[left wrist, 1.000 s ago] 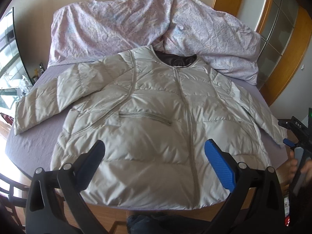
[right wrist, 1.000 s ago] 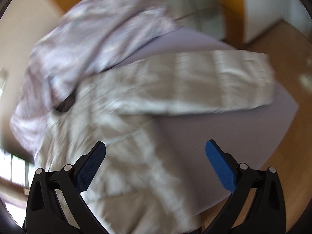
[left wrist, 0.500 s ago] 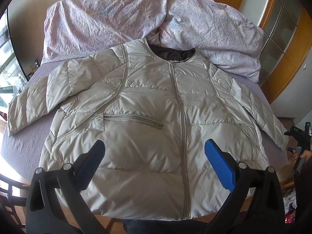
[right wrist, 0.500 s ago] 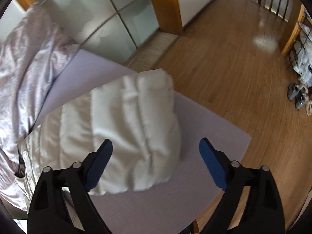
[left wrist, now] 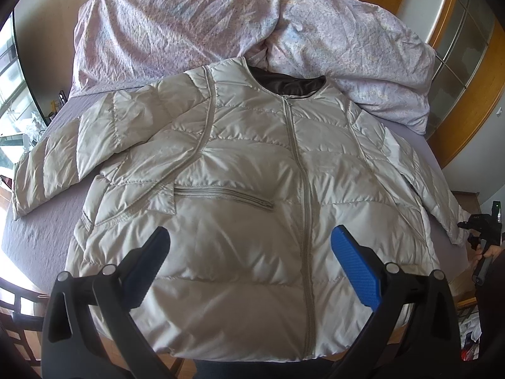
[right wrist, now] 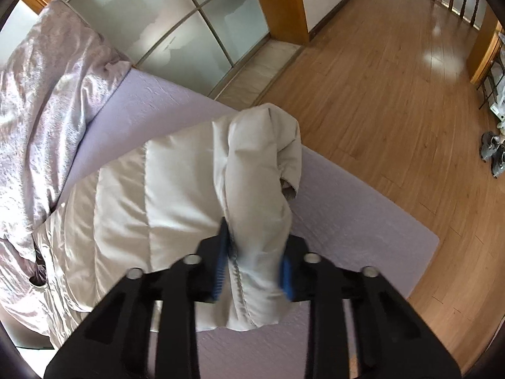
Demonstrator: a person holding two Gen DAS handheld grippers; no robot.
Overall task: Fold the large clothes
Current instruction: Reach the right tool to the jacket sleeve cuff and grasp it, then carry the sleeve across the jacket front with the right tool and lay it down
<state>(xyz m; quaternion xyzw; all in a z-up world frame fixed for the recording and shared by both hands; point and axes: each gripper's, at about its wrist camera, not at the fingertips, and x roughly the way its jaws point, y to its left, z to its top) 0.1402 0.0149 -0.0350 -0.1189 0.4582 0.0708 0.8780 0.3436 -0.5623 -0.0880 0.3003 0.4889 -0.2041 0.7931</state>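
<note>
- Jacket (left wrist: 240,195): pale grey quilted down jacket, spread front-up on the bed (left wrist: 34,237), which has a lilac sheet. Zip closed up the middle, dark lining visible at the neck, collar end toward the rumpled floral duvet (left wrist: 221,22) heaped at the head of the bed. Hem lies at the near edge of the bed.
- One sleeve (left wrist: 60,158) runs out flat to the left of the left wrist view, its cuff close to the bed's edge.
- The other sleeve (right wrist: 262,195) slopes down the right side of that view to the bed's edge. In the right wrist view its cuff end is bunched and lifted off the sheet.
- Your right tool (right wrist: 252,268): jaws have just been closing, and they now pinch the cuff end of that sleeve between the blue pads. Fabric bulges out above and below the pads; the stitched cuff edge hangs below them.
- Your left tool (left wrist: 249,265): jaws wide apart, nothing between them. It hangs over the lower front of the jacket, near the hem, tilted downward; whether the fingertips touch the fabric, you cannot tell from here.
- Your right hand (left wrist: 487,252) shows at the far right edge of the left wrist view, beside the sleeve cuff.
- Surroundings: wooden floor (right wrist: 394,94) past the corner of the bed, frosted glass panels (right wrist: 176,22) in a wooden frame behind the duvet, a pair of shoes (right wrist: 494,151) on the floor at the right edge.
</note>
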